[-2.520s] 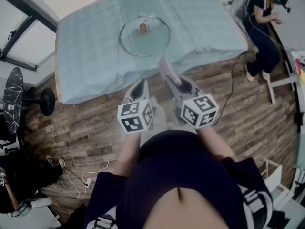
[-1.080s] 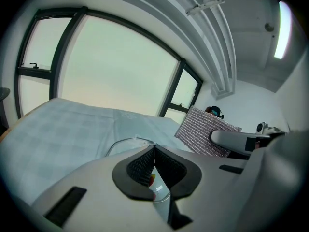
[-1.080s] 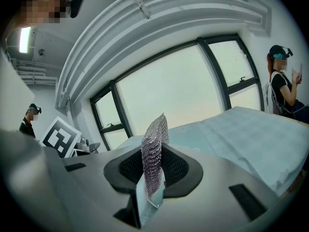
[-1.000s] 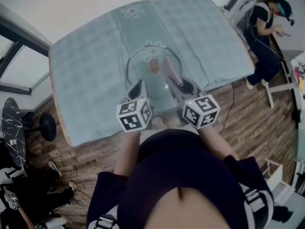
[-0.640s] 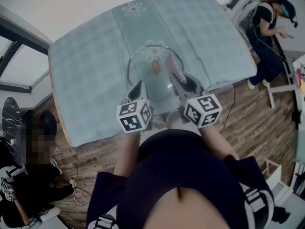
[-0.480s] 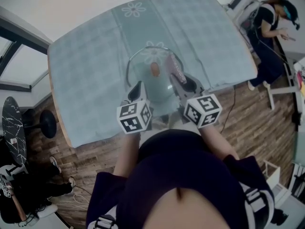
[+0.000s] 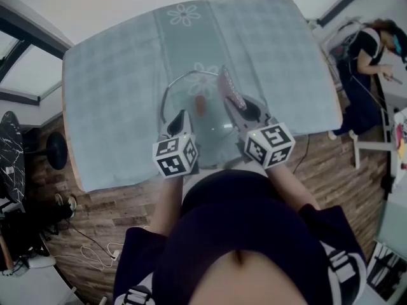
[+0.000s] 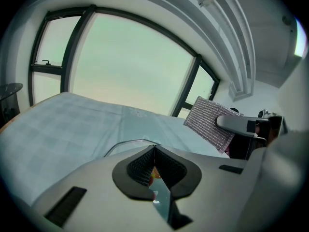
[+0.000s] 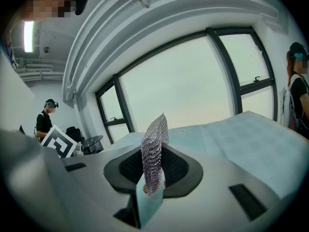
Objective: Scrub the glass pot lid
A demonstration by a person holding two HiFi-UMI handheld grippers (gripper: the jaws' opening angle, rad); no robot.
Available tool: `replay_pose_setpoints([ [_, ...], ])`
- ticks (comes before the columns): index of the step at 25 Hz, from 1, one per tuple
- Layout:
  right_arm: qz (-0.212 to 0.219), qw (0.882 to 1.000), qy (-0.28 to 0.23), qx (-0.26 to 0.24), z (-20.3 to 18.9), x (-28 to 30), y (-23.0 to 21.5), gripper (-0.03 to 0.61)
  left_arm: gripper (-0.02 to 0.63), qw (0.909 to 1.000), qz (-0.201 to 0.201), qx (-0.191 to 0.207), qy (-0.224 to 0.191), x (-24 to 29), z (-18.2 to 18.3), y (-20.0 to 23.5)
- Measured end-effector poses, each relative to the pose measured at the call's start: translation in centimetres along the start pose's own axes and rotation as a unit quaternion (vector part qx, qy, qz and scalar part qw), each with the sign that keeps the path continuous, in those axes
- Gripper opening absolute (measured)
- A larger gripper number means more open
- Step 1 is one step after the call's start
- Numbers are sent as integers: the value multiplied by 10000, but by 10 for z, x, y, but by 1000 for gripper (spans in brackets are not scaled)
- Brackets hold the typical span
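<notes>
The glass pot lid [image 7: 184,84] lies flat on the pale blue tablecloth [image 7: 108,88], its brown knob [image 7: 200,103] at its middle. My left gripper [image 7: 180,115] hovers over the lid's near left rim, shut and holding nothing. In the left gripper view its jaws [image 8: 154,149] meet, with the lid's rim [image 8: 126,143] just beyond. My right gripper [image 7: 240,107] is shut on a silvery mesh scrub pad [image 7: 229,89] that stands upright over the lid's right side. The pad [image 9: 154,149] rises from between the shut jaws in the right gripper view.
The table's near edge [image 7: 127,180] lies just under my hands, with wooden floor behind. A person [image 7: 372,49] stands at a desk at the far right. A black round stand [image 7: 13,148] and loose cables [image 7: 95,250] sit on the floor at left. Large windows [image 8: 130,71] lie beyond the table.
Both grippers have gone forward from the table's near edge to over the lid. The scrub pad came along in the right gripper. The left stayed shut and empty.
</notes>
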State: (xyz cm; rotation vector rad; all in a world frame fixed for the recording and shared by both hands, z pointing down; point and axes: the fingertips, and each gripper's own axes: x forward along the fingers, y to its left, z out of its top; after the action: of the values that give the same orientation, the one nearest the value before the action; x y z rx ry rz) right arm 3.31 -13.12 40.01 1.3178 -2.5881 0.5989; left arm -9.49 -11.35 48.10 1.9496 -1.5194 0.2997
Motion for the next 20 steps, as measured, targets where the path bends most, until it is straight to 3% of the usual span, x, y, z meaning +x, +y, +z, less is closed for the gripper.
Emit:
replay_pose_setpoints([
  [13,680,9971,329,-80,1,36,-26,80,2,9978,576,-301,148,30,-14,-1],
  [20,886,9946,533,-27,-11,44,-35,80,11,9973,571,-411,224,44,-22,-6],
])
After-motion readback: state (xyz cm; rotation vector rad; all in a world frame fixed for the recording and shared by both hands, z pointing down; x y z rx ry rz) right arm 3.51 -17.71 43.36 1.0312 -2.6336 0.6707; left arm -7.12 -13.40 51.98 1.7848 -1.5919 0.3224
